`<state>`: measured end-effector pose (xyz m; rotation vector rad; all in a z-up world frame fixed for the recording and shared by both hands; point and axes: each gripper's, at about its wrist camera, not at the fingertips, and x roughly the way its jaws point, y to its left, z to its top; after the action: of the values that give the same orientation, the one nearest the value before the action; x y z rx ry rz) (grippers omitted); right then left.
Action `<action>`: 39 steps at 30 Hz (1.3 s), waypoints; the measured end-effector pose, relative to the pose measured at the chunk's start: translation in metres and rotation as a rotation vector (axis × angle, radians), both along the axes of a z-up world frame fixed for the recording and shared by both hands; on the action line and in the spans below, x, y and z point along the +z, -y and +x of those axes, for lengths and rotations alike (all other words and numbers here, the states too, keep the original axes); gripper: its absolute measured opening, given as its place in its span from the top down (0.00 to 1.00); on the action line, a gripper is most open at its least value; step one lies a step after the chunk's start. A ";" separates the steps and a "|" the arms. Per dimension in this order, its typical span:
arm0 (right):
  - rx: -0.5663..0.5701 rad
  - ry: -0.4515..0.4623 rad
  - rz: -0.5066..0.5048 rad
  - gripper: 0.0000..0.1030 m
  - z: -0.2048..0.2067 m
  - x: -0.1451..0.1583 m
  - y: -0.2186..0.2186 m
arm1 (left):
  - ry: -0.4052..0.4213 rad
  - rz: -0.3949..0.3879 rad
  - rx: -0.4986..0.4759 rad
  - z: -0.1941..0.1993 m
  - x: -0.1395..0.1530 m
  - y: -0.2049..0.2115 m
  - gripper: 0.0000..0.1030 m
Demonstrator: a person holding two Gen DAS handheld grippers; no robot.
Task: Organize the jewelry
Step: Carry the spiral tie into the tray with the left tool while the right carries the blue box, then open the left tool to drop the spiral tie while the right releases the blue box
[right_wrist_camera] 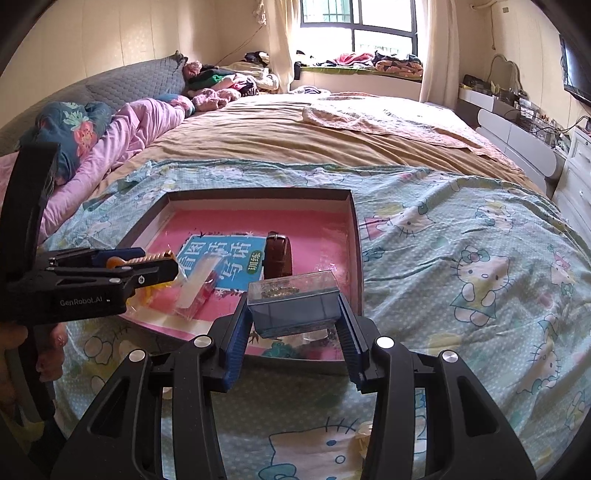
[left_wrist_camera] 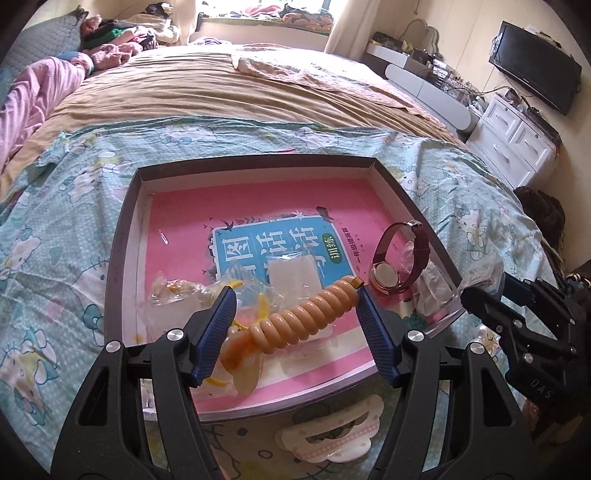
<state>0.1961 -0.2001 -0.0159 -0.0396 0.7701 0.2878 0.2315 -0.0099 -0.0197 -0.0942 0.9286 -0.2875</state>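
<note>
Both grippers were matte black with cut-out arms, round silver screw heads at the joints and ribbed blue fingers (left_wrist_camera: 376, 332). The left gripper (right_wrist_camera: 110, 271) bore white "GenRobot.AI" lettering on its side; the right gripper (right_wrist_camera: 293, 339) looked identical.

"GenRobot.AI" on the left gripper (right_wrist_camera: 168, 271); "训练" (green badge) on the pink book (left_wrist_camera: 258, 206); "DAS" on the right gripper (left_wrist_camera: 467, 295)

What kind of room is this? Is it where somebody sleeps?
Yes, it looks like a bedroom in a home. A big bed fills most of the room, with pillows and a cartoon-cat sheet. A window with curtains and a white dresser stand nearby.
</note>
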 end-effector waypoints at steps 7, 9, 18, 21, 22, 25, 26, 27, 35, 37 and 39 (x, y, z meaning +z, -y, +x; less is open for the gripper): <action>0.022 -0.034 -0.011 0.58 0.004 -0.016 -0.011 | -0.018 -0.001 0.006 0.003 -0.007 -0.004 0.42; 0.029 -0.037 -0.012 0.58 0.005 -0.018 -0.013 | -0.020 -0.004 0.011 0.003 -0.007 -0.006 0.42; 0.074 -0.061 -0.028 0.58 0.009 -0.029 -0.033 | -0.020 -0.006 0.030 0.002 -0.005 -0.012 0.41; 0.080 -0.071 -0.030 0.58 0.012 -0.032 -0.038 | -0.016 -0.007 0.036 0.001 -0.004 -0.014 0.41; 0.082 -0.073 -0.030 0.58 0.013 -0.032 -0.039 | -0.015 -0.009 0.037 0.001 -0.003 -0.014 0.41; 0.079 -0.084 -0.027 0.58 0.014 -0.034 -0.041 | -0.014 -0.012 0.041 0.002 -0.002 -0.016 0.41; 0.079 -0.088 -0.023 0.58 0.014 -0.034 -0.041 | -0.014 -0.014 0.043 0.002 -0.002 -0.016 0.41; 0.080 -0.090 -0.020 0.58 0.014 -0.034 -0.041 | -0.014 -0.017 0.043 0.002 -0.001 -0.016 0.41; 0.080 -0.082 -0.018 0.51 0.010 -0.031 -0.038 | -0.010 -0.019 0.040 0.000 0.002 -0.015 0.39; 0.079 -0.080 -0.015 0.48 0.009 -0.030 -0.038 | -0.010 -0.020 0.040 -0.001 0.004 -0.015 0.38; 0.077 -0.072 -0.013 0.43 0.007 -0.027 -0.037 | -0.007 -0.023 0.044 -0.001 0.005 -0.015 0.34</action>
<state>0.2031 -0.1633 -0.0432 -0.0721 0.8428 0.3592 0.2307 0.0056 -0.0146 -0.1369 0.9289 -0.2574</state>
